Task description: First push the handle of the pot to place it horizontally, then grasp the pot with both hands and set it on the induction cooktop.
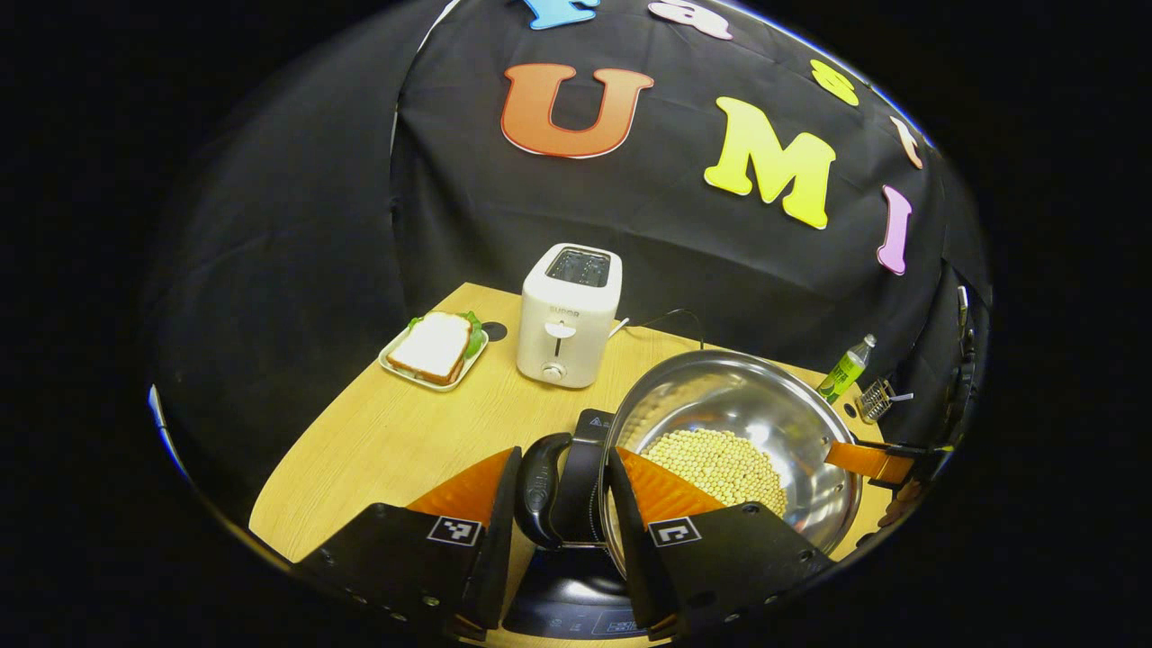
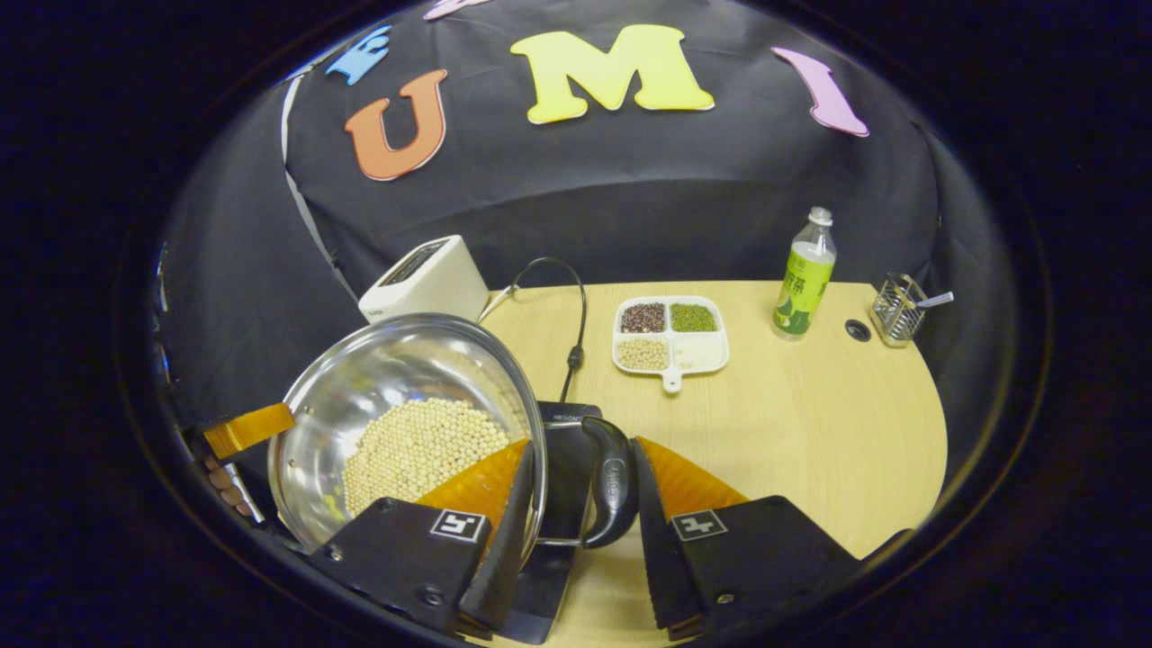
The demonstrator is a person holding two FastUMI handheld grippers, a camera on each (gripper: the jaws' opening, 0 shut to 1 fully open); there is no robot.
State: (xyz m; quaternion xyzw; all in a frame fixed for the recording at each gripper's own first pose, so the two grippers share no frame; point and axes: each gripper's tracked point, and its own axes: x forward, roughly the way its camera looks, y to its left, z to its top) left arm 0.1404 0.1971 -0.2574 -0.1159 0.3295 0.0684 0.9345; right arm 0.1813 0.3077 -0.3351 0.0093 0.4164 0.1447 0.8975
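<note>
The pot [image 1: 747, 432], steel and holding pale beans [image 1: 720, 468], is gripped from both sides above the black cooktop [image 1: 576, 603] at the bench's [image 1: 405, 441] near edge. In the left gripper view, the left gripper [image 1: 562, 531] has its jaws around the pot's dark side handle [image 1: 540, 490], both fingers seeming to touch it. In the right gripper view, the right gripper [image 2: 580, 531] pinches the opposite handle [image 2: 612, 490] the same way. A toaster [image 1: 569, 315] and a sandwich plate [image 1: 436, 351] stand behind the pot; a divided tray [image 2: 670, 333], a bottle [image 2: 804, 274] and a wire holder [image 2: 900, 310] sit farther along the bench.
</note>
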